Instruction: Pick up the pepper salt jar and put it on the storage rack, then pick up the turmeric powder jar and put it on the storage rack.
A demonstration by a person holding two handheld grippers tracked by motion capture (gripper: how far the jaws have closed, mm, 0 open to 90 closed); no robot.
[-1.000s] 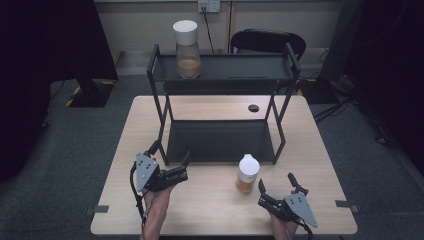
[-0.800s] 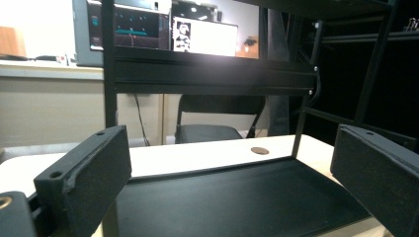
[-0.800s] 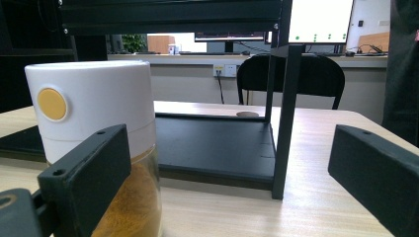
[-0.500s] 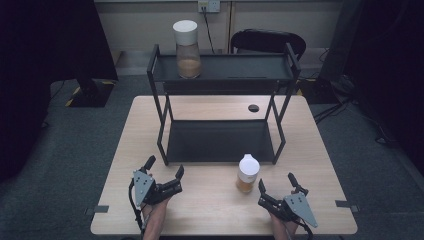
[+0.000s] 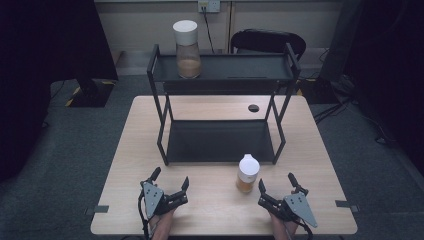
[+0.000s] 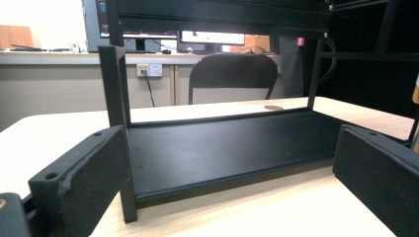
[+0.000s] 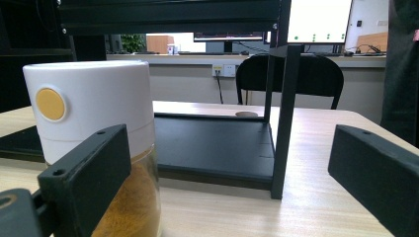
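Both your grippers rest at the table's near edge, the left gripper (image 5: 170, 186) and the right gripper (image 5: 279, 192) each spread wide and holding nothing. The small white-capped jar (image 5: 247, 173) of amber powder stands just beside the right gripper, before the black two-tier rack (image 5: 220, 141) (a larger jar (image 5: 187, 48) sits on top). No step is in hand, I judge; next, centre the right jaws around the small jar.

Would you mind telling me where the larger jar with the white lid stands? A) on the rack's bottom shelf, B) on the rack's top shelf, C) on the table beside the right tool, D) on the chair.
B: the larger jar stands at the left end of the rack's top shelf.
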